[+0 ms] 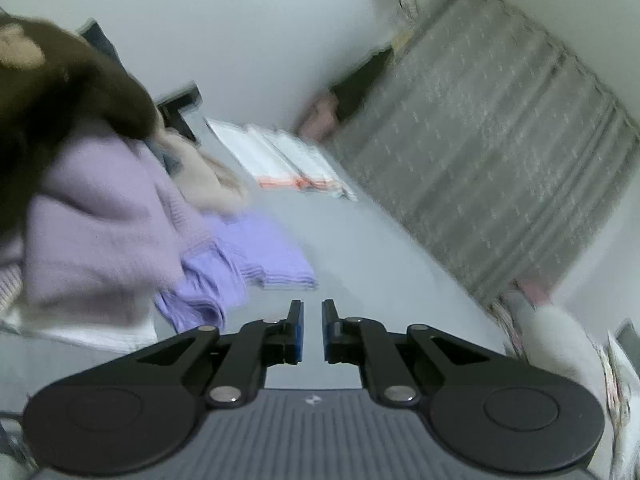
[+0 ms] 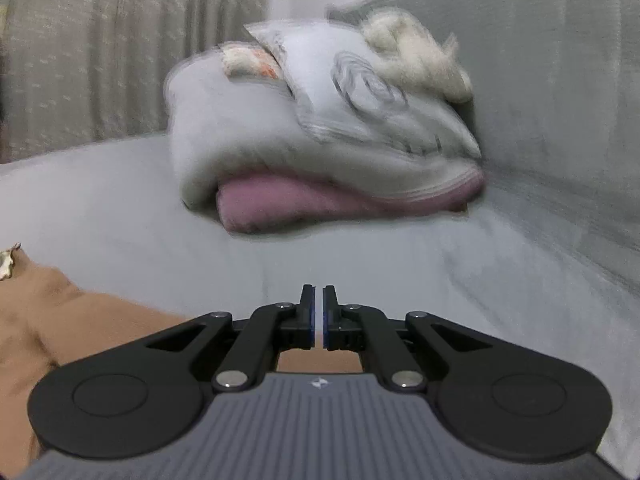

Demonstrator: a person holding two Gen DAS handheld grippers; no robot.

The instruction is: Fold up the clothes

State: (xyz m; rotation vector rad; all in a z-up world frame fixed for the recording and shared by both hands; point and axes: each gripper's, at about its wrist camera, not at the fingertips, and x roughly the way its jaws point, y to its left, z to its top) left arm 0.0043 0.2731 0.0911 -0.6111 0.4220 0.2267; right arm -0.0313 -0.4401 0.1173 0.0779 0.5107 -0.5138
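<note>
In the left wrist view a heap of clothes fills the left side: a pale lilac fleece garment (image 1: pixel 100 240), a brown one (image 1: pixel 60 92) on top, a beige one (image 1: pixel 208 176) behind. A folded purple knit (image 1: pixel 264 256) lies flat on the grey bed sheet (image 1: pixel 380 264), just ahead and left of my left gripper (image 1: pixel 313 320), which is open a narrow gap with nothing in it. In the right wrist view my right gripper (image 2: pixel 319 308) is shut and empty above the sheet. A tan garment (image 2: pixel 80 320) lies below it to the left.
A folded white cloth with orange trim (image 1: pixel 288 160) lies farther along the bed. A patterned grey curtain (image 1: pixel 500 152) hangs beyond. A stack of grey and pink bedding (image 2: pixel 320 152) with a white fluffy item (image 2: pixel 416 52) sits against the grey headboard (image 2: pixel 560 80).
</note>
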